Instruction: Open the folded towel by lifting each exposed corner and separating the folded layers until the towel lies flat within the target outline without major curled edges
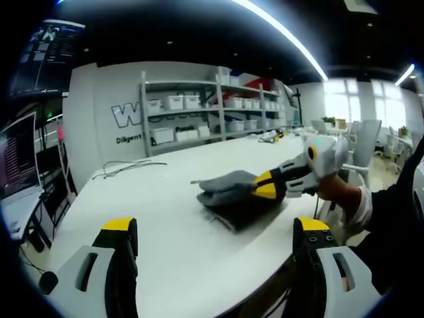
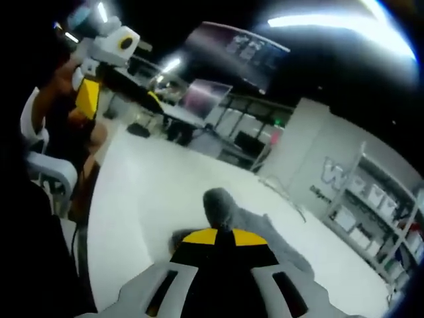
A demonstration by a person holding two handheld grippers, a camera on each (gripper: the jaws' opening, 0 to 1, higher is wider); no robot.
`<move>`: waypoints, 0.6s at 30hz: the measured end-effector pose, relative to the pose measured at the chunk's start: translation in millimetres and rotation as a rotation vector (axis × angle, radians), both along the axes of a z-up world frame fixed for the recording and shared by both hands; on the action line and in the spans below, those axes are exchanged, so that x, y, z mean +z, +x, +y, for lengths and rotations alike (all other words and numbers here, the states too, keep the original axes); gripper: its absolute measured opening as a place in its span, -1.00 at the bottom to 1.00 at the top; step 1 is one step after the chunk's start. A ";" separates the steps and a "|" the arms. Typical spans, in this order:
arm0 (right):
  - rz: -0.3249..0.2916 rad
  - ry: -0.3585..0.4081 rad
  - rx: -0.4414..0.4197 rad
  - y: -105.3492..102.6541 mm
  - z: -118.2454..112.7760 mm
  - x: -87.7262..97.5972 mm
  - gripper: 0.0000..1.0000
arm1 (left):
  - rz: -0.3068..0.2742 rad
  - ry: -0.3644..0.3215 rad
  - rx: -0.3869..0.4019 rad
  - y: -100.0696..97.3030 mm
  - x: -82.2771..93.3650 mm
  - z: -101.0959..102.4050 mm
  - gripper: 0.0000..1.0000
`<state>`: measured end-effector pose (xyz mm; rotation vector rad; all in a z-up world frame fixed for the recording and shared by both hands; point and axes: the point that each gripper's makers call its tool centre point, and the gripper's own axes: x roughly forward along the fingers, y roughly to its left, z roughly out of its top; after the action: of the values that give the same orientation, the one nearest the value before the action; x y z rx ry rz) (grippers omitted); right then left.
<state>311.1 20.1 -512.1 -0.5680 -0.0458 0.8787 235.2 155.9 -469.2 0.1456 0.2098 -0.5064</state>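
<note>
White tabletop [image 1: 165, 218] runs wide under us, with metal shelving [image 1: 205, 109] of storage bins along the far wall, a loose cable [image 1: 129, 167] lying near the table's far edge and a monitor [image 1: 16, 159] off to one side. On that table sits our folded grey towel [image 1: 232, 195], still a compact stack, toward the side where our right gripper [image 1: 268, 187] reaches in. From the left gripper view we see the right gripper's yellow-tipped jaws pressed together on the towel's upper layer, at its near edge, and a flap of cloth rising a little toward the far side. In the right gripper view the jaws meet at their yellow tips [image 2: 224, 236] with grey fabric bunched just beyond them, so we judge them pinching the top layer. Our left gripper [image 1: 215, 265] hangs well apart from the towel, jaws spread wide with nothing between them. We cannot make out any target outline on the table. We judge the work to be at its first step: one corner or edge is gripped and the layers are not yet separated. Next we would need to lift and peel that top layer over, away from the stack, while the left gripper comes in to pin the lower layers so that the whole bundle does not drag along.
</note>
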 end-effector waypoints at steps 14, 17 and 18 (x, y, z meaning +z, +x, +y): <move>-0.001 0.066 -0.027 4.4 -17.9 13.8 -0.97 | -0.005 0.005 0.001 -0.9 0.8 0.6 0.91; -0.009 0.070 -0.036 5.0 -20.6 16.3 -0.97 | -0.003 0.007 0.000 -0.6 0.0 0.5 0.91; -0.011 0.072 -0.037 5.0 -21.3 17.2 -0.97 | -0.003 0.007 0.000 -0.5 0.2 0.6 0.91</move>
<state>316.2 -1.2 -494.9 -0.5048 -0.0769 0.8348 234.8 156.5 -469.0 0.1529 0.2089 -0.5058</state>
